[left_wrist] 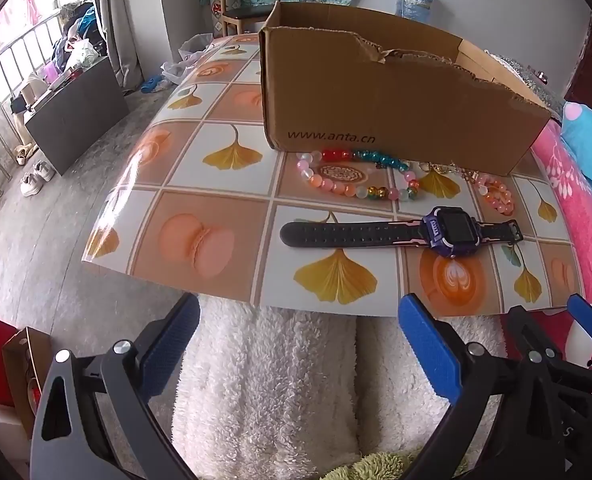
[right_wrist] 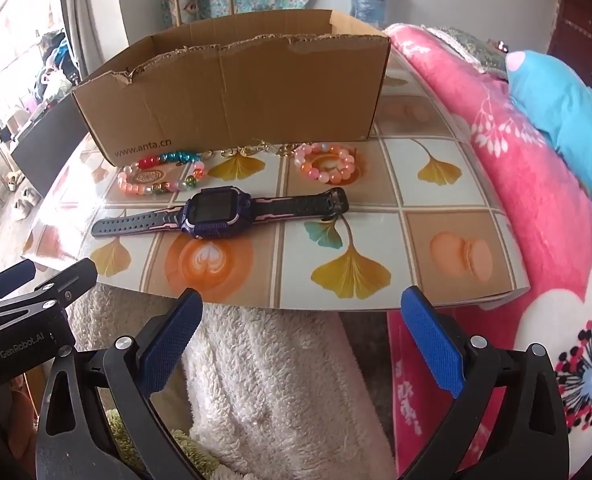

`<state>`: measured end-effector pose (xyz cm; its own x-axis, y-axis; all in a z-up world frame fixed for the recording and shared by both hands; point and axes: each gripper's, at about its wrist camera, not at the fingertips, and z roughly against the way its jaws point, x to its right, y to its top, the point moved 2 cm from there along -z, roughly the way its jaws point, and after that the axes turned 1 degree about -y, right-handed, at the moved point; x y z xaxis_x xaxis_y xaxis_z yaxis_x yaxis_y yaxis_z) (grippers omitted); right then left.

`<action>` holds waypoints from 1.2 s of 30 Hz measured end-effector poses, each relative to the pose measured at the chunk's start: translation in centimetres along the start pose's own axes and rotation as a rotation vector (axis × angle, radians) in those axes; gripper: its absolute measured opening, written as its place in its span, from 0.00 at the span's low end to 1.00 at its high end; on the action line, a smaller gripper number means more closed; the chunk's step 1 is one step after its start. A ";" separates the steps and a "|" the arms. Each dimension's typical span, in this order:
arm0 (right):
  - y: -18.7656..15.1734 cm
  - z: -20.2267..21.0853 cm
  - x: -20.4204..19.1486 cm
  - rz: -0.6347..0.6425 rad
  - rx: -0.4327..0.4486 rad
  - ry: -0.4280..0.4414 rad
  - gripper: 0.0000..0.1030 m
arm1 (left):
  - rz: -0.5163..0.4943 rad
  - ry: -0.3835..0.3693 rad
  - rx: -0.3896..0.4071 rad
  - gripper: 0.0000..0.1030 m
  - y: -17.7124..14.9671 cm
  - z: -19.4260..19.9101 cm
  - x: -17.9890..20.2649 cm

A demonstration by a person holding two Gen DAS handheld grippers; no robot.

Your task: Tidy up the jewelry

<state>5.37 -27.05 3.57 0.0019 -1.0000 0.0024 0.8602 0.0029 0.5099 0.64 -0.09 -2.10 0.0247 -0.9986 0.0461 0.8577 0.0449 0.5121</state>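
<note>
The table top (right_wrist: 447, 216) is looking smooth and shiny, like plastic. The box (right_wrist: 256, 92) is rough brown cardboard with torn edges. The beads (right_wrist: 327, 164) are shining like glass. The watch (right_wrist: 212, 212) strap is looking like dull rubber. The white blanket (right_wrist: 280, 384) is looking fluffy.

The inside of the cardboard box (right_wrist: 232, 92) is screened by its torn front wall. The gold chain (right_wrist: 256, 148) at the box's foot is too small to be made out. The fleece-covered legs (left_wrist: 288, 392) are cut off by the lower edge.
</note>
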 end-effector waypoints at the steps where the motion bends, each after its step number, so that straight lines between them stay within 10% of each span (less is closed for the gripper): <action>1: 0.0 -0.1 0.1 -0.003 -0.002 0.002 0.93 | 0.000 0.001 -0.001 0.95 0.0 0.0 0.0; 36: -0.4 -0.4 0.5 -0.004 -0.025 0.023 0.93 | 0.006 0.014 -0.011 0.95 -0.1 -0.4 -0.3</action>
<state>5.20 -27.53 3.01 0.0103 -0.9998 -0.0195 0.8728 -0.0006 0.4881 0.75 0.17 -2.55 0.0365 -0.9986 0.0370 0.8631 0.0502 0.5025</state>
